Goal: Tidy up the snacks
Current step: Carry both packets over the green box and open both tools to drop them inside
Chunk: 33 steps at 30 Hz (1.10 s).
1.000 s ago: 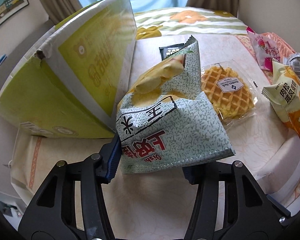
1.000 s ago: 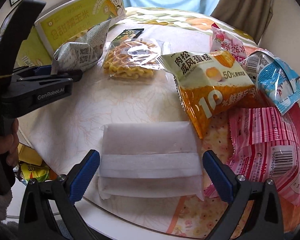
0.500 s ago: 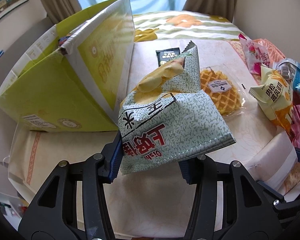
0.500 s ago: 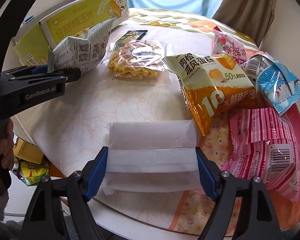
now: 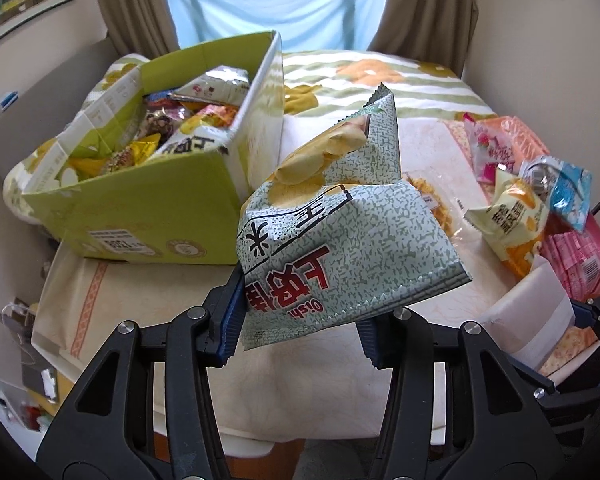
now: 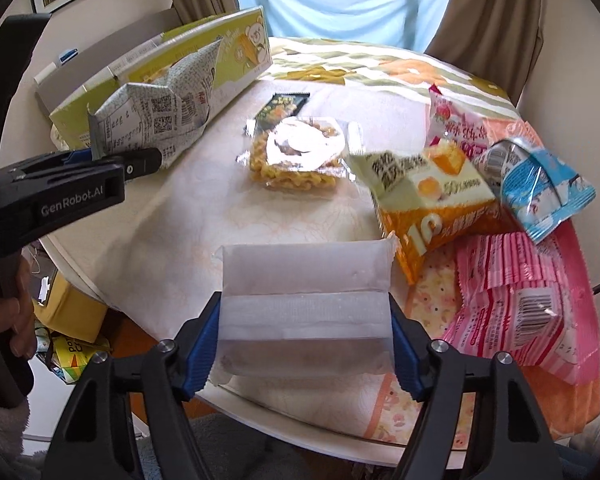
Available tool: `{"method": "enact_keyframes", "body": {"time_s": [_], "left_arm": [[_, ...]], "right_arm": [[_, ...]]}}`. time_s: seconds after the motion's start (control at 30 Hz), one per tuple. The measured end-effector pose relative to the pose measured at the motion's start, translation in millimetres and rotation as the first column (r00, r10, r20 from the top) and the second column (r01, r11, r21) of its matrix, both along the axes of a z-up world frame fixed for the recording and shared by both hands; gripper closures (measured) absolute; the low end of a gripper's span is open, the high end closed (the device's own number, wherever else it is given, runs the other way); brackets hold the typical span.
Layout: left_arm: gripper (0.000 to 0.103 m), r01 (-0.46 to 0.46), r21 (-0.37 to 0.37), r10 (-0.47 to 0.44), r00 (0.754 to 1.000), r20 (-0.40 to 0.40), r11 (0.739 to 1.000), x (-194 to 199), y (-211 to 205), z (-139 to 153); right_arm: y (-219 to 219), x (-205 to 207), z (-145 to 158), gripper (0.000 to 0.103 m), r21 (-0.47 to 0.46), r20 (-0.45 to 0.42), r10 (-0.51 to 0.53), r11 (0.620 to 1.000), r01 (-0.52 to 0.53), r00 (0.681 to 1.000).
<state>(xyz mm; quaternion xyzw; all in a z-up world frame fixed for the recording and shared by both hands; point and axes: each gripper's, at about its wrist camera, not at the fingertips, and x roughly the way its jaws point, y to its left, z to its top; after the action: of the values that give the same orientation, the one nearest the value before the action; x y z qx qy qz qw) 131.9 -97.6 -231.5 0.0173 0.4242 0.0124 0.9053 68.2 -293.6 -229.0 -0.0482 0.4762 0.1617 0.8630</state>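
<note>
My left gripper (image 5: 300, 328) is shut on the lower edge of a green-speckled chip bag (image 5: 352, 248), which hangs above the table to the right of an open yellow-green carton (image 5: 148, 208) holding several snacks. The right wrist view shows the same chip bag (image 6: 160, 116) in front of the carton (image 6: 220, 60). My right gripper (image 6: 304, 348) has its jaws closing on a white wrapped packet (image 6: 306, 276); both blue pads press its sides near the table's front edge. That packet (image 5: 536, 312) also shows at the lower right of the left wrist view.
On the round table (image 6: 172, 240) lie a bagged waffle (image 6: 300, 156), a small black packet (image 6: 284, 106), an orange cake bag (image 6: 432, 196), a blue-white packet (image 6: 540, 188), a strawberry packet (image 6: 456, 128) and pink striped packets (image 6: 520, 308). A person's hand (image 6: 16, 320) holds the left gripper's handle.
The left gripper rose with the chip bag, so the carton's inside now shows. The right jaws went from wide open to pressing on the white packet, which has lifted slightly.
</note>
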Motion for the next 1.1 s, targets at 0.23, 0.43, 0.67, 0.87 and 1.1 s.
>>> {"method": "enact_keyframes", "body": {"time_s": [0.23,0.43,0.67,0.87,1.1], "left_arm": [[0.059,0.011,-0.021,-0.009,0.996,0.084,1.000,-13,2,48],[0.059,-0.019,-0.041,0.026,0.984,0.178,0.999,-12,20,99],[0.059,-0.086,-0.054,0.096,0.965,0.243,0.995,12,80,141],[0.059,-0.121,-0.036,0.126,0.966,0.228,0.992,44,149,149],[0.059,-0.094,-0.047,0.099,0.986,0.132,0.994,88,219,130]], "right_arm": [[1,4,44,0.033,0.029,0.078,-0.004,1.000,0.002,0.997],[11,25,84,0.034,0.076,0.113,-0.001,0.997,-0.007,0.994],[52,56,131,0.034,0.122,0.173,0.060,0.989,-0.082,0.983],[103,98,151,0.034,0.178,0.181,0.060,0.980,-0.092,0.982],[171,136,152,0.033,0.217,0.146,0.049,0.973,-0.081,0.988]]}}
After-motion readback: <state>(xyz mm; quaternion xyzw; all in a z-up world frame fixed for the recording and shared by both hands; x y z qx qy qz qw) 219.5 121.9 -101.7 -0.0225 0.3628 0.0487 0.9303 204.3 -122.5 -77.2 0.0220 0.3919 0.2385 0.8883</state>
